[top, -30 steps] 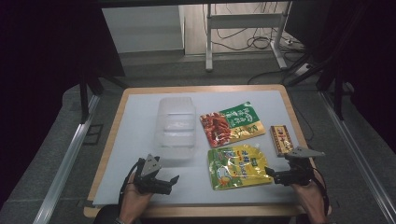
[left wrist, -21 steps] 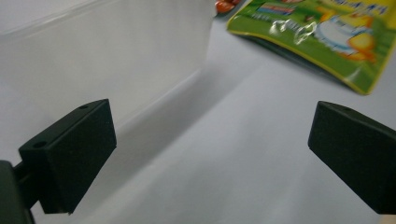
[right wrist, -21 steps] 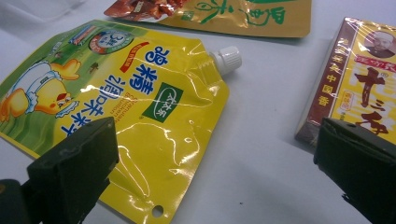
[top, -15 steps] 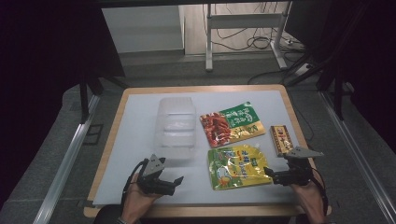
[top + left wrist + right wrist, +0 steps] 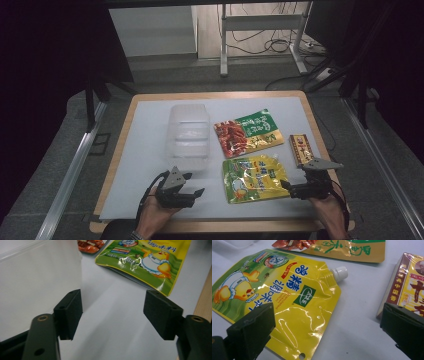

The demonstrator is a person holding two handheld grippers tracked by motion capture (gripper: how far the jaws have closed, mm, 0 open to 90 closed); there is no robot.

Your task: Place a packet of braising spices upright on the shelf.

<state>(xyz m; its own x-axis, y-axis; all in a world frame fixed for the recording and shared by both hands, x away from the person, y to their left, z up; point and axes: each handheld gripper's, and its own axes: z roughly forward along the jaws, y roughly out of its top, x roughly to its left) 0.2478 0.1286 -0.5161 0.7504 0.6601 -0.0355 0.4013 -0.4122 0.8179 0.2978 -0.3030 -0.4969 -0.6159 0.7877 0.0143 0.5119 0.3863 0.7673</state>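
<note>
Bench [image 5: 145,150] has a pale top with a wood edge. Clear plastic box [image 5: 188,135] sits left of centre, open side up, nothing visible inside. Right of it, at the far side, a green and red snack bag [image 5: 248,131] lies flat; just near of that a yellow spouted pouch [image 5: 255,177] lies flat too, white cap [image 5: 339,273] pointing toward the far right. The bag and pouch look close, can't tell if the edges touch. A small brown and yellow carton [image 5: 301,148] lies near the right edge, apart from both packs. Left gripper [image 5: 196,192] is held in a hand [image 5: 152,215] at the near left, just near of the box, pointing right toward the pouch; fingers [image 5: 68,312] wide apart, nothing between them, only bare bench surface in the gap. In the left gripper view the box wall is just beside the left finger and the pouch corner is ahead on the right. Right gripper [image 5: 284,185] is held at the near right, tip at the pouch's near right edge, pointing left. Its fingers [image 5: 252,332] are spread wide and hold nothing; in the right gripper view one finger is over the pouch's lower part, the other over the carton edge, contact can't be judged.
</note>
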